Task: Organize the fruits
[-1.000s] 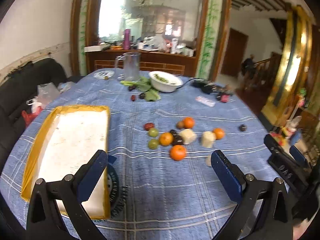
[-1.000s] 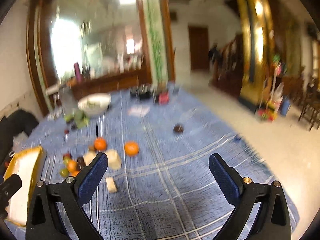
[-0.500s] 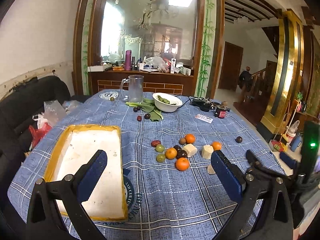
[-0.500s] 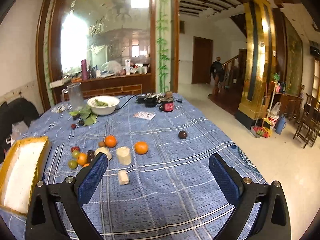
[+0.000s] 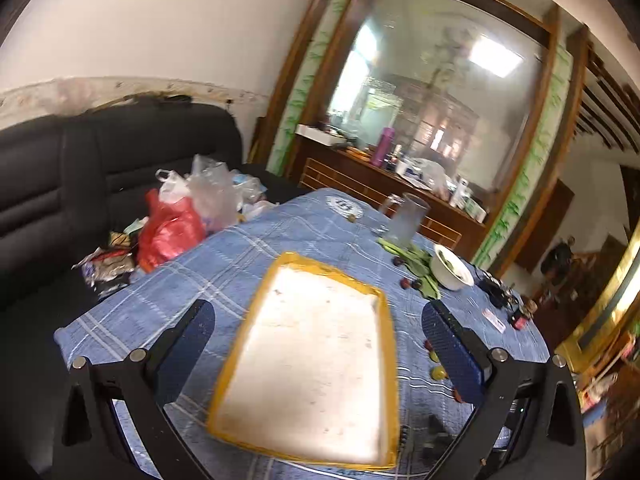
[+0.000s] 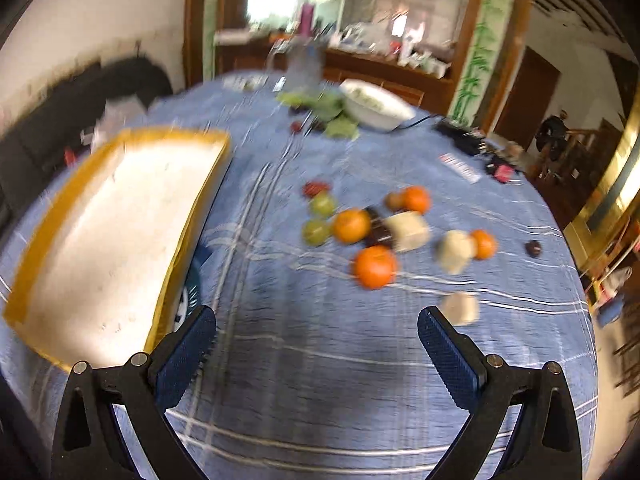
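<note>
A white tray with a yellow rim (image 5: pixel 384 300) lies on the blue checked tablecloth; it also shows at the left in the right wrist view (image 6: pixel 224 140). My left gripper (image 5: pixel 316 336) is open and empty, held over the tray. A loose cluster of fruit lies mid-table: oranges (image 6: pixel 374 266), green fruits (image 6: pixel 316 232), a red one (image 6: pixel 314 189), dark ones and pale chunks (image 6: pixel 408 230). My right gripper (image 6: pixel 316 340) is open and empty, above the cloth in front of the fruit. The right wrist view is blurred.
A white bowl (image 6: pixel 374 104), green leaves (image 6: pixel 320 102) and a glass jug (image 5: pixel 408 218) stand at the far side. Small items and a card (image 6: pixel 460 166) lie at the back right. A black sofa with plastic bags (image 5: pixel 176 224) borders the table's left.
My left gripper has swung left and now looks over the tray and sofa. My right gripper has swung left and down toward the fruit cluster. Both stay open.
</note>
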A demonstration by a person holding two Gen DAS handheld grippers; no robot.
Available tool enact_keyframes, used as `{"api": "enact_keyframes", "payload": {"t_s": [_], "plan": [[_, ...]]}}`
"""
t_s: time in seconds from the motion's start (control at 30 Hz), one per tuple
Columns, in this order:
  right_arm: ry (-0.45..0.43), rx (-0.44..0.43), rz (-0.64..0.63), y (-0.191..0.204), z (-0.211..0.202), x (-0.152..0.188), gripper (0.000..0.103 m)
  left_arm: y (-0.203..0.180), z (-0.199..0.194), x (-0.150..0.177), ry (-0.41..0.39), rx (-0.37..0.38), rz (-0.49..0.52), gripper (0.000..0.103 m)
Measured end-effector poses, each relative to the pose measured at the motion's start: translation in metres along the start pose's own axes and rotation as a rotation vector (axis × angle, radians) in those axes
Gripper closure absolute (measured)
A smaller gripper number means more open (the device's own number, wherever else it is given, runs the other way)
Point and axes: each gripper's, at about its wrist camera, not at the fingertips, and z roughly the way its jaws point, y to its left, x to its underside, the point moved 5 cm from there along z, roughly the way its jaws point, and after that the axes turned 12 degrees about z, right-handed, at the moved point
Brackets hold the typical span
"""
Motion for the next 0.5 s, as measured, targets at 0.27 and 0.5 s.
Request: {"api": "enact_keyframes", "payload": {"t_s": [0.27, 0.5], "plan": [[-0.007, -0.118, -0.072, 0.043, -0.004, -0.002, 0.002, 0.005, 0.0, 0.006, 0.015, 0.019, 0.023, 0.0], [-0.442, -0.037, 0.02, -0.062, -0.096, -0.024, 0.001, -0.047, 0.004, 0.01, 0.009, 0.065, 0.165, 0.0]]}}
